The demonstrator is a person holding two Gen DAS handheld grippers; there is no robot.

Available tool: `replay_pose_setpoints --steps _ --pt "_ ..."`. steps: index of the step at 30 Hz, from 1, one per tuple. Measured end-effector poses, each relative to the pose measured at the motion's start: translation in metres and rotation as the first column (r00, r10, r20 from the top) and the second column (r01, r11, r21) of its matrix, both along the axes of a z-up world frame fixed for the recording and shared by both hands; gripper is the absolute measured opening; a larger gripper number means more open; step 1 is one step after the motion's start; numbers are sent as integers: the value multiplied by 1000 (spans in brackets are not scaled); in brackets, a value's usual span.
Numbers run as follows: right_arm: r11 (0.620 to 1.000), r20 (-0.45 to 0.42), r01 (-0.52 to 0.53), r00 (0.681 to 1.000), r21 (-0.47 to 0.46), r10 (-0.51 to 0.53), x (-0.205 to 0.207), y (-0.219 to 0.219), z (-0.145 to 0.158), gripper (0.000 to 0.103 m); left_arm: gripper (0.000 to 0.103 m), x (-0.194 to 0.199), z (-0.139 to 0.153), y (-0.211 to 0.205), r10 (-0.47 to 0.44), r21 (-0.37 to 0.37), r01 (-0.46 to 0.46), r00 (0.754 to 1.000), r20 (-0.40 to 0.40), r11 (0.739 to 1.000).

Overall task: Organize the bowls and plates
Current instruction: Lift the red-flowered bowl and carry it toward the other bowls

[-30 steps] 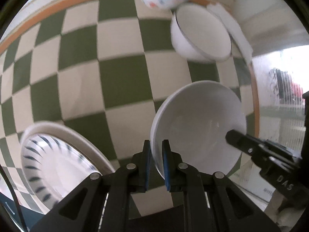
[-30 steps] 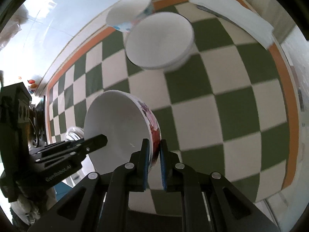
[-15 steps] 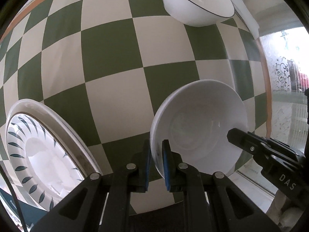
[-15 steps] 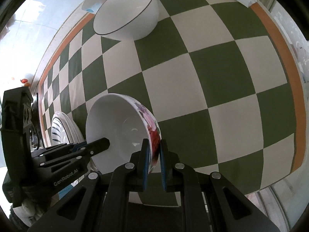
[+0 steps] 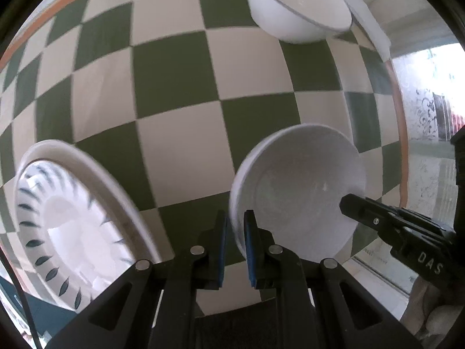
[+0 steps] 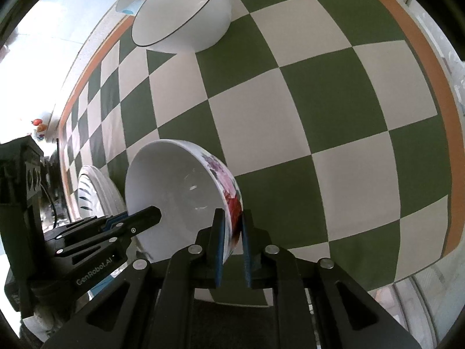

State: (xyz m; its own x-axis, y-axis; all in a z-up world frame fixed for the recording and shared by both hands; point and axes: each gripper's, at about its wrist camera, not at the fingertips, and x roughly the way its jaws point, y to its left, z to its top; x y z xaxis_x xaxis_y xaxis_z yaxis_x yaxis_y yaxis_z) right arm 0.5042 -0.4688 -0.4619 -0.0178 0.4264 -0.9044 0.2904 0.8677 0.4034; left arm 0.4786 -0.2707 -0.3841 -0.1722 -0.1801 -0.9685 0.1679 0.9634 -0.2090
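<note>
On the green-and-cream checked tablecloth (image 5: 174, 93), a stack of plates (image 5: 66, 221) with dark leaf marks sits at the near left edge. A black-rimmed white bowl (image 6: 183, 14) stands toward the far edge. Above the near edge, the floral bowl (image 6: 180, 200) is pinched by its rim on both sides: left gripper (image 5: 234, 226), right gripper (image 6: 232, 226).

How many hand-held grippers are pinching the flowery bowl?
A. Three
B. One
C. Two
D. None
C. The right hand-held gripper is clamped on one side of the flowery bowl's rim, and the left hand-held gripper is clamped on the opposite side.
</note>
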Motion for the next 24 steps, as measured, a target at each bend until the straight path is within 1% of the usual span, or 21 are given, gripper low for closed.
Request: replay_pose_setpoints --steps 2,4,6,7,8,9,10,11,13,15,18,20,22,24 --pt "1000 -4 0 1000 5 0 -1 -4 6 15 10 -1 18 5 14 -19 -13 1000 17 1000" --pt "1000 9 15 1000 17 -15 -1 -12 19 15 10 2 41 6 21 -45 -18 998 52 999" --pt "1000 38 25 999 12 -26 2 -19 35 19 12 8 60 4 25 -65 -20 996 87 998" --pt "999 53 34 998 10 -35 5 -23 43 26 13 14 69 3 30 -76 -22 994 104 997" --pt "999 70 46 996 11 -46 9 -28 51 33 19 22 76 2 42 -94 -31 992 120 995" --pt "998 91 56 994 19 -58 16 -32 59 36 25 33 80 1 51 -104 -37 990 135 994" --pt "998 107 60 992 22 -63 23 -35 64 41 29 46 81 -2 58 -111 -42 988 142 993" --pt "998 123 65 990 24 -67 33 -38 68 45 33 57 79 -4 59 -118 -43 989 137 992" --pt "997 149 76 986 16 -78 55 -43 71 48 33 88 68 -10 75 -113 -61 989 125 992" --pt "996 165 90 982 7 -90 81 -48 67 48 33 114 56 -14 76 -102 -64 989 124 993" --pt "994 156 106 982 5 -105 116 -54 50 49 33 149 35 -23 82 -85 -73 991 104 994" --pt "992 146 123 982 10 -123 133 -54 37 49 33 162 22 -25 77 -83 -70 993 88 994" --pt "991 135 135 982 12 -136 150 -54 24 49 33 176 6 -29 60 -83 -55 997 57 995" --pt "990 122 144 982 14 -144 161 -54 12 49 32 180 -4 -32 59 -91 -55 997 40 994"
